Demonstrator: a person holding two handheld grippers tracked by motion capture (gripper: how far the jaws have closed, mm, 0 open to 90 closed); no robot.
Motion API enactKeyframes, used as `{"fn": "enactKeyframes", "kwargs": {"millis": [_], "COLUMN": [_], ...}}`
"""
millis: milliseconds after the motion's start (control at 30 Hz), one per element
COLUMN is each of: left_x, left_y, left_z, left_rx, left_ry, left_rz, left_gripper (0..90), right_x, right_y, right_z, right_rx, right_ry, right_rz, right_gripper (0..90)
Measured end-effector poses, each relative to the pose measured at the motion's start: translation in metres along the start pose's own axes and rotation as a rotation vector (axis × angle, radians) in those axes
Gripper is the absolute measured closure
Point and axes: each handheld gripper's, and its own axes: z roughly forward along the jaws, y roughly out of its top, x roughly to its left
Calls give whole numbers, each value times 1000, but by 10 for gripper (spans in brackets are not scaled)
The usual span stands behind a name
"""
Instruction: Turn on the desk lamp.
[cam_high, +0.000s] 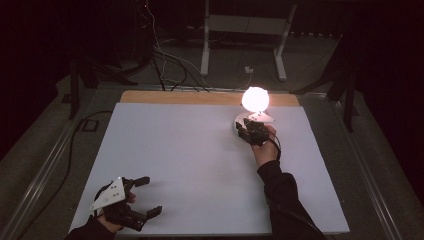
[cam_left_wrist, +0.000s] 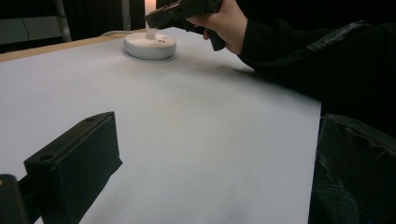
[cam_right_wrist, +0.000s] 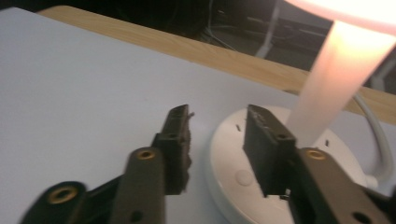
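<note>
A small table lamp stands at the back right of the white tabletop (cam_high: 200, 160). Its round globe (cam_high: 255, 99) glows brightly. In the right gripper view its lit stem (cam_right_wrist: 334, 79) rises from a flat white round base (cam_right_wrist: 233, 154) that has a small button (cam_right_wrist: 243, 176). My right gripper (cam_high: 243, 125) is open at the base. One jaw hangs over the base's top and the other over the table just left of it, with nothing between them (cam_right_wrist: 217, 116). My left gripper (cam_high: 153, 195) rests open near the front left corner, its jaws wide apart (cam_left_wrist: 210, 172).
A wooden strip (cam_high: 200, 97) shows along the table's far edge. The lamp's white cable (cam_right_wrist: 380, 140) runs off behind the base. On the floor beyond are loose cables (cam_high: 170, 60) and a white desk frame (cam_high: 245, 30). The room around is dark.
</note>
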Motion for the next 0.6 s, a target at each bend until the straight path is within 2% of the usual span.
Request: {"fn": "enactKeyframes", "kwargs": {"millis": [100, 200, 300, 433, 467, 600], "left_x": [0, 0, 0, 0, 0, 0], "left_y": [0, 0, 0, 0, 0, 0], "left_z": [0, 0, 0, 0, 1, 0], "left_rx": [1, 3, 2, 0, 2, 0], "left_ry": [-2, -2, -2, -2, -2, -1], "left_rz": [1, 1, 2, 0, 1, 0], "left_gripper": [3, 3, 3, 3, 3, 3], "right_x": [2, 4, 4, 4, 3, 2], "right_y": [1, 3, 3, 3, 3, 2], "right_z": [-5, -9, -12, -17, -17, -23], "right_rx": [-21, -19, -11, -18, -10, 1], "right_ry": [41, 65, 89, 121, 141, 199], "right_rz": [-8, 0, 17, 20, 28, 27], "right_gripper": [526, 478, 377, 190, 132, 14]}}
